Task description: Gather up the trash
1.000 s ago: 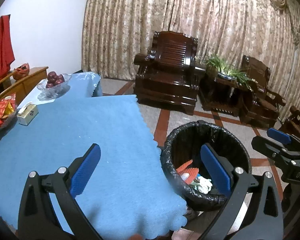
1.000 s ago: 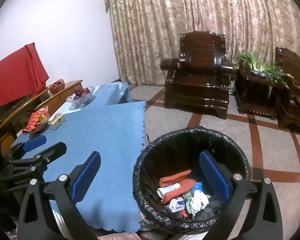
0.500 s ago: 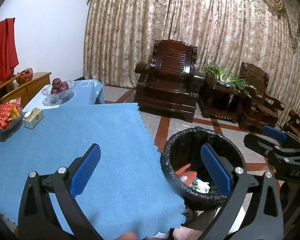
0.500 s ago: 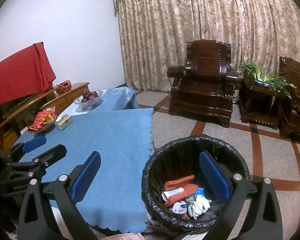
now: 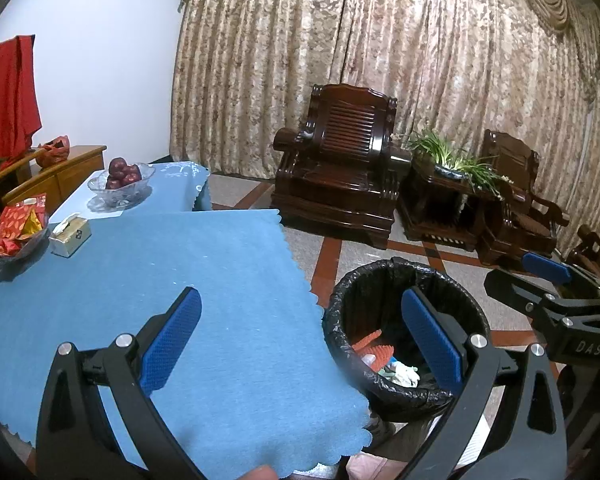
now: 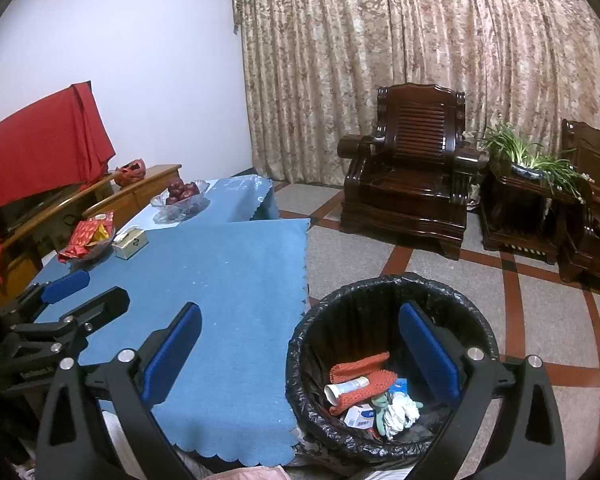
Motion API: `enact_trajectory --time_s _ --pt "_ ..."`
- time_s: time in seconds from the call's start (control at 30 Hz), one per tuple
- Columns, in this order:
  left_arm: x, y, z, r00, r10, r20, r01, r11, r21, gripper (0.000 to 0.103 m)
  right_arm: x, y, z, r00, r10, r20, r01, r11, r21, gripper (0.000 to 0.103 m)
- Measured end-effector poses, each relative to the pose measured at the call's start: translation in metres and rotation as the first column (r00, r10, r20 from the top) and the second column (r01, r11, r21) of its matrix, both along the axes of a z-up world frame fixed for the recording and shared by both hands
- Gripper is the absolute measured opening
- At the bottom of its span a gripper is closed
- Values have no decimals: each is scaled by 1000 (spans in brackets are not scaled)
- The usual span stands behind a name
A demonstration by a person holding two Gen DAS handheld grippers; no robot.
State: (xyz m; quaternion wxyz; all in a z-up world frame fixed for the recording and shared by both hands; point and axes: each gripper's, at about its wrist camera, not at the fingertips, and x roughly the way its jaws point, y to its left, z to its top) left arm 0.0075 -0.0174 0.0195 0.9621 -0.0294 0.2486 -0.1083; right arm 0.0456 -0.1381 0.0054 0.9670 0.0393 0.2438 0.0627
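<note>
Both cameras have risen and tipped back since a second ago, so the table [image 5: 148,280] and bin [image 6: 392,284] sit lower in each frame and more curtain shows above. Largest first: the blue-clothed table fills the lower left of both views, its near stretch bare; the black-lined bin stands on the floor just beside the table's right corner, at lower centre-right. Inside it lies the collected trash [image 6: 374,396]: orange knitted pieces, a white tube, a small box and pale crumpled bits. Far up the table, at the left edge of the frame, sit a dish of red wrappers [image 5: 14,230], a tissue box [image 5: 70,236] and a fruit bowl [image 5: 122,184]. The left gripper [image 5: 300,340] is spread wide and holds nothing; the right gripper [image 6: 300,352] is likewise wide and empty, its right finger over the bin's mouth. If anything remains to collect, I judge it to be the wrappers, which lie ahead and to the left of both claws, well apart, and nearer the left one.
</note>
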Motion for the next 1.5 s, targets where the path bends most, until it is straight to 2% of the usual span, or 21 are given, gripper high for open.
enact_trajectory --time_s 1.5 --pt "3 16 -8 1000 -3 -15 3 1000 10 97 1 6 -2 1000 2 -9 -3 1000 -3 97"
